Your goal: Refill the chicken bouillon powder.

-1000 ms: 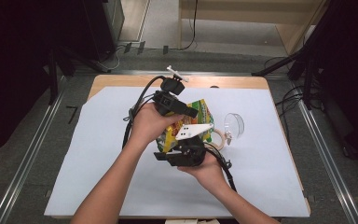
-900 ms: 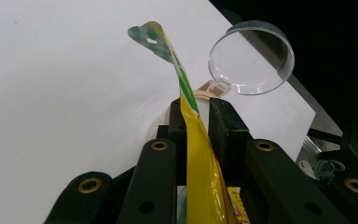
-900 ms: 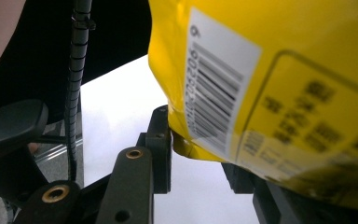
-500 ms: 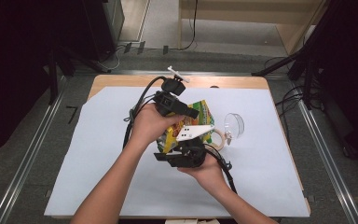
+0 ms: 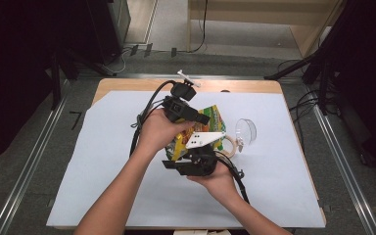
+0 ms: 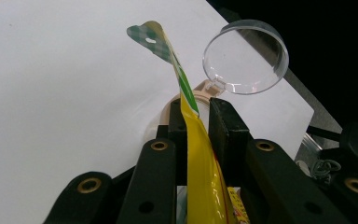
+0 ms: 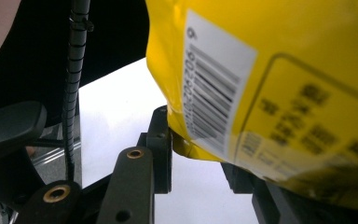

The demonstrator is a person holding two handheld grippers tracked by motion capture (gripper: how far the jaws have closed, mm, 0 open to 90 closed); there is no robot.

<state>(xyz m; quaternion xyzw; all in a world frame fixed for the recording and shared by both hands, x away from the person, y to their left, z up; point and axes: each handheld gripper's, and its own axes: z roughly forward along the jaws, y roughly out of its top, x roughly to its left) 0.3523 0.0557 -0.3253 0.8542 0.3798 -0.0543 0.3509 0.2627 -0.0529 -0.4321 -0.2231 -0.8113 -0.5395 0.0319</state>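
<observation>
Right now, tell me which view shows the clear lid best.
The left gripper view: the clear lid shows whole and close, past the yellow packet. The high view shows it small, right of the packet. The right gripper view gives the packet's barcode side.

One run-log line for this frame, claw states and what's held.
left claw: shut on yellow pouch | right claw: shut on yellow pouch | pouch: held above white sheet | clear lidded cup: beside pouch, untouched

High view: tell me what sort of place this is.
Probably a lab or recording workspace: a wooden table covered with white paper, metal floor rails on both sides, and loose black cables by dark equipment stands.
</observation>
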